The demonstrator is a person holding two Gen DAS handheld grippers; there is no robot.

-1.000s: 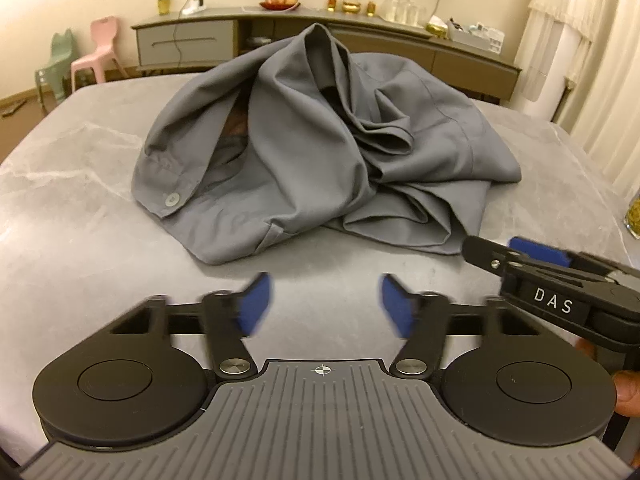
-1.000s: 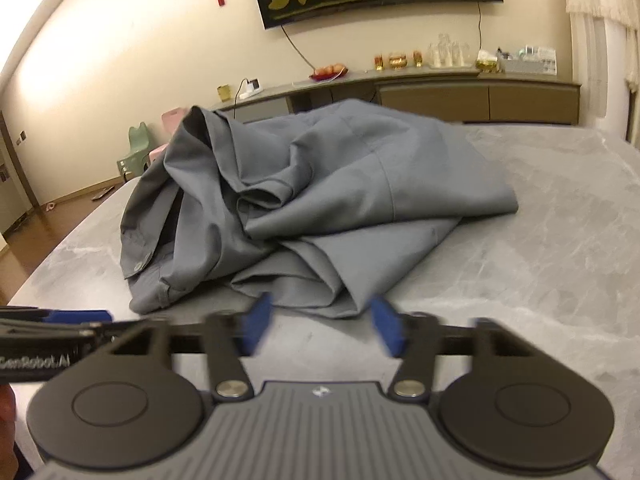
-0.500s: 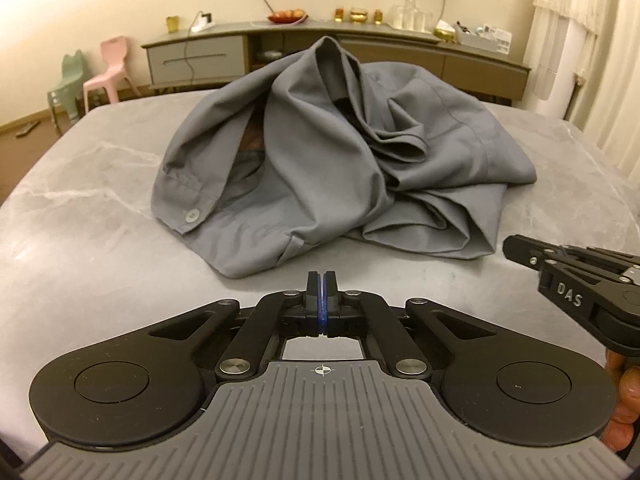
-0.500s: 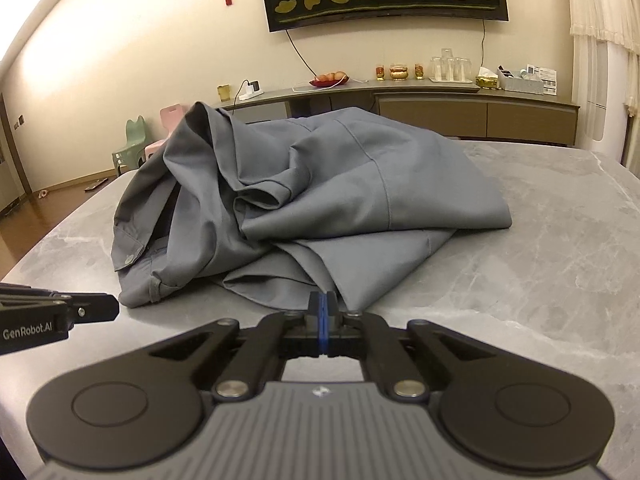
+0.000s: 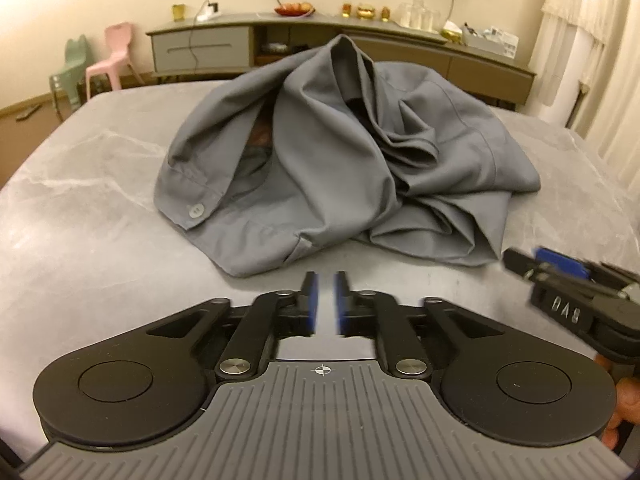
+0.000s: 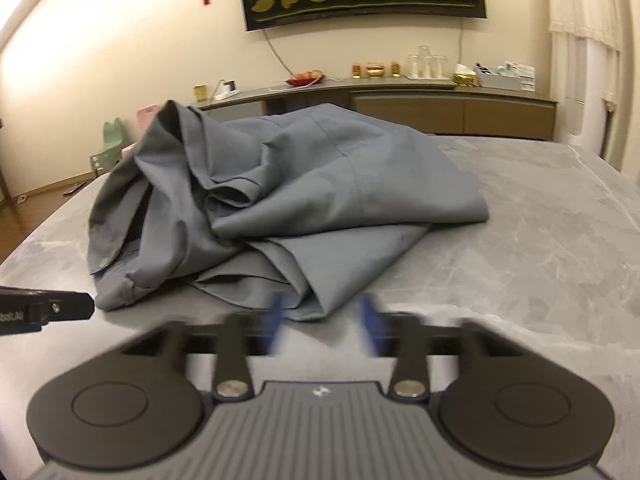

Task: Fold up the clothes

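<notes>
Both tongs empty. Left gripper (image 5: 325, 300): blue pads a narrow gap apart, nothing between them, jaws have just been opening. It sits low over bare table, just short of the near hem of the shirt. Right gripper (image 6: 324, 324): pads wider apart and motion-blurred, jaws also just been opening, nothing clamped. In the right wrist view its tips line up with the near fold of cloth, but I can't tell if they touch; looks like still a hair short.

The two tools sit side by side at the near edge, each showing at the margin of the other's camera. A bit of the person's hand (image 5: 624, 404) shows under the right tool.

Grey shirt (image 5: 340, 168) is in a crumpled heap mid-table, bunched up into a peak at the back, layers tucked over each other. Button tab (image 5: 195, 211) on the left side of the heap, loose hem layers at front right. Marble-look table (image 5: 80, 260) bare all round it. Sideboard (image 5: 304, 46) with cups and a fruit dish along the far wall, small pink chair (image 5: 116, 56) to the left.

Progress, my read: basically zero. Nothing spread, no clean fold. Left to do: grab hem or corners, shake and lay it flat, smooth, fold sleeves in, fold body. Likely next step is each tong taking a near edge.
</notes>
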